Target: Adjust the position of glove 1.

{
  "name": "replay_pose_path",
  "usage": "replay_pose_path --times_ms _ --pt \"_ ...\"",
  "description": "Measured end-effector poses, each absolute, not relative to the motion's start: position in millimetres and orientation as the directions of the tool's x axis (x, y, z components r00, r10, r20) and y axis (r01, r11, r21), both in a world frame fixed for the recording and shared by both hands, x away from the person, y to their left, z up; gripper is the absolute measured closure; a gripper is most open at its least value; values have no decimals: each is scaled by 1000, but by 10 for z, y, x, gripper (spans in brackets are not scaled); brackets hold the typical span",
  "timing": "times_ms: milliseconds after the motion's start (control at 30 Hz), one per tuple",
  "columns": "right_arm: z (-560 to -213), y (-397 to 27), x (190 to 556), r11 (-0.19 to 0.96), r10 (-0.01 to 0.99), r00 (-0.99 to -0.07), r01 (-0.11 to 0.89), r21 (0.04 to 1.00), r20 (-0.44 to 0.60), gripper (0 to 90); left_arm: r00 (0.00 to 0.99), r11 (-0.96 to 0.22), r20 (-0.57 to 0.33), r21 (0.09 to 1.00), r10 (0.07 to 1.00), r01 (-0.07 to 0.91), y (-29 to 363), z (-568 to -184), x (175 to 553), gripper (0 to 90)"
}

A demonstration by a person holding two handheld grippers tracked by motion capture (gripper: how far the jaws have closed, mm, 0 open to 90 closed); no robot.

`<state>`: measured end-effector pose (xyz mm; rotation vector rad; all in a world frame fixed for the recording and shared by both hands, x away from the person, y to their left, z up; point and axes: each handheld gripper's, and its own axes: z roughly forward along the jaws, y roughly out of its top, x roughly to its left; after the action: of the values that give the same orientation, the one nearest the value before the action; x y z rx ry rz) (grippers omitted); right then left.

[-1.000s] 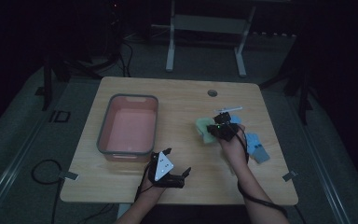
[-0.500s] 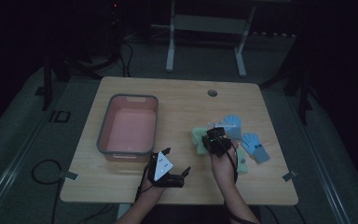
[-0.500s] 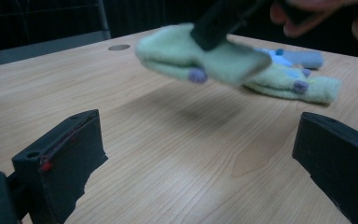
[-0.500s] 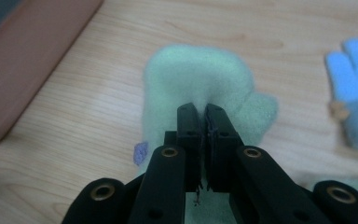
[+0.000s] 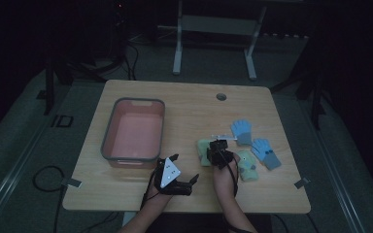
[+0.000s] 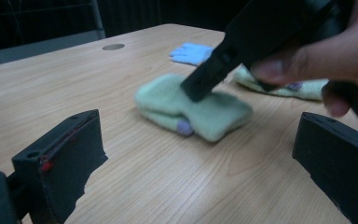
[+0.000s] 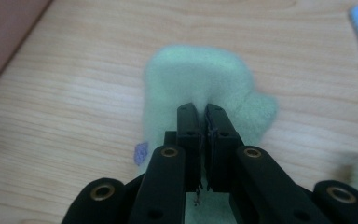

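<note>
- Compared with the earlier high view, the right claw [image 5: 218,154] is sitting lower and further left in the frame, now over the folded green glove [image 5: 204,151] at lower centre of the tabletop [image 5: 189,107]; before, it was up among the gloves to the right.
- In the right gripper view its jaws are standing almost together, their tips pressing into the green glove [image 7: 200,84]; whether any fabric is pinched between them I cannot tell.
- The left claw [image 5: 183,171] is resting at the lower edge of the tabletop, unmoved since the earlier frame, jaws wide and holding nothing.
- A second green glove [image 5: 247,166] is lying just right of the hand, and 2 blue gloves [image 5: 252,141] are lying further right, apart from it.
- The pink bin [image 5: 135,130] is sitting at left, apparently with nothing in it.
- Risk: with jaws this narrow, the tips may only be nipping fuzz, so the glove could slip free on lifting.
- Risk: pushing down could slide or unfold it instead.
</note>
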<state>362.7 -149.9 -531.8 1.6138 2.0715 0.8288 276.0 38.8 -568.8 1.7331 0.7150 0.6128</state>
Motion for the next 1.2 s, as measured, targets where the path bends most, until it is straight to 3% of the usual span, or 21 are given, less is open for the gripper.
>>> replay_pose_path --times_ms 167,367,600,900,1200 --pt "-5432 -1503 3664 156 962 -264 751 641 75 812 689 -210 47 965 723 155 388 -5688 2755 22" --pt "-5360 -1509 3664 195 957 -288 739 645 41 690 690 -218 53 964 722 154 382 -5687 2754 22" --pt "-5186 -1495 3654 271 924 -382 709 651 32 571 691 -226 63 963 720 147 364 -5688 2748 22" --pt "-5003 -1583 3680 382 866 -500 666 641 3 560 693 -232 70 962 718 144 369 -5686 2748 22" --pt "-4846 -1976 3777 422 832 -555 641 641 7 577 690 -229 67 962 721 146 369 -5687 2747 22"
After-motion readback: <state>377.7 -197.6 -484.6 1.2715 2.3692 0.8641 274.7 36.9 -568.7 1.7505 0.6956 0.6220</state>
